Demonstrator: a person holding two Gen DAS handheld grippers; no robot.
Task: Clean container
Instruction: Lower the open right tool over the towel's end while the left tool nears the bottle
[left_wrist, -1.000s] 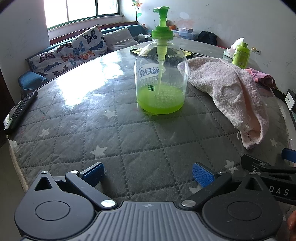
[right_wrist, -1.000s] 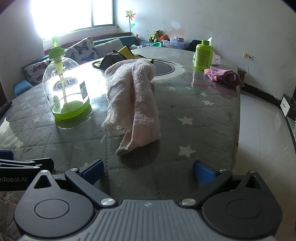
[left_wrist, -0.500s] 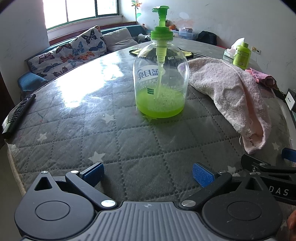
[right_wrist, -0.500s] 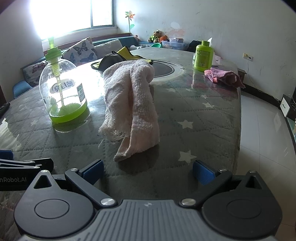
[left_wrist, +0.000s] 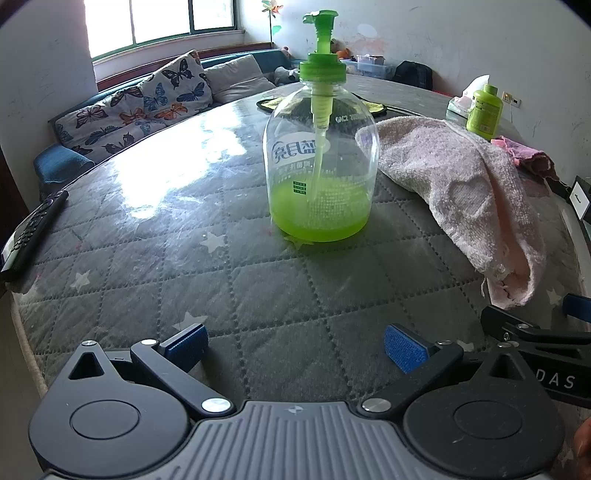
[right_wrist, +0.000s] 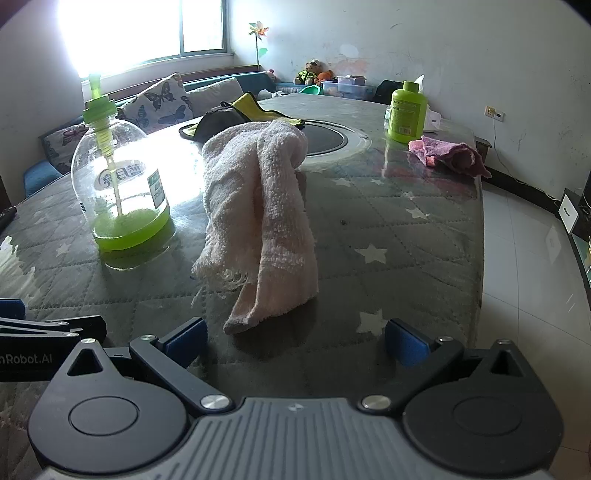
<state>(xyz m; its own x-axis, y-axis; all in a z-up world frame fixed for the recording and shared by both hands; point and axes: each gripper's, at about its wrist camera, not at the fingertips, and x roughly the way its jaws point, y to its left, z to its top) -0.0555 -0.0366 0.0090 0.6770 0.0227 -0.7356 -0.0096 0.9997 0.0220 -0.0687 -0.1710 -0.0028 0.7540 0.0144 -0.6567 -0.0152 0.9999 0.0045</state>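
Note:
A clear pump bottle (left_wrist: 320, 162) (right_wrist: 120, 184) with a green cap and a low layer of green liquid stands upright on the grey quilted table (left_wrist: 147, 240). To its right lies a crumpled pale pink towel (left_wrist: 469, 192) (right_wrist: 262, 218). My left gripper (left_wrist: 295, 345) is open, low over the table's near part, facing the bottle and well short of it. My right gripper (right_wrist: 295, 341) is open too, with the towel's near end just ahead of its fingers. Neither holds anything.
A black remote (left_wrist: 31, 232) lies at the table's left edge. Far across stand a small green bottle (right_wrist: 406, 112), a purple rag (right_wrist: 448, 155), a yellow-and-black cloth (right_wrist: 236, 116) and a round inset plate (right_wrist: 325, 136). A cushioned sofa (left_wrist: 147, 99) lines the window wall; tiled floor (right_wrist: 535, 258) lies right.
Both grippers have eased forward a little; the bottle and towel look slightly nearer. The right wrist view has swung rightwards, so the bottle has shifted left in it. Neither gripper's opening has changed.

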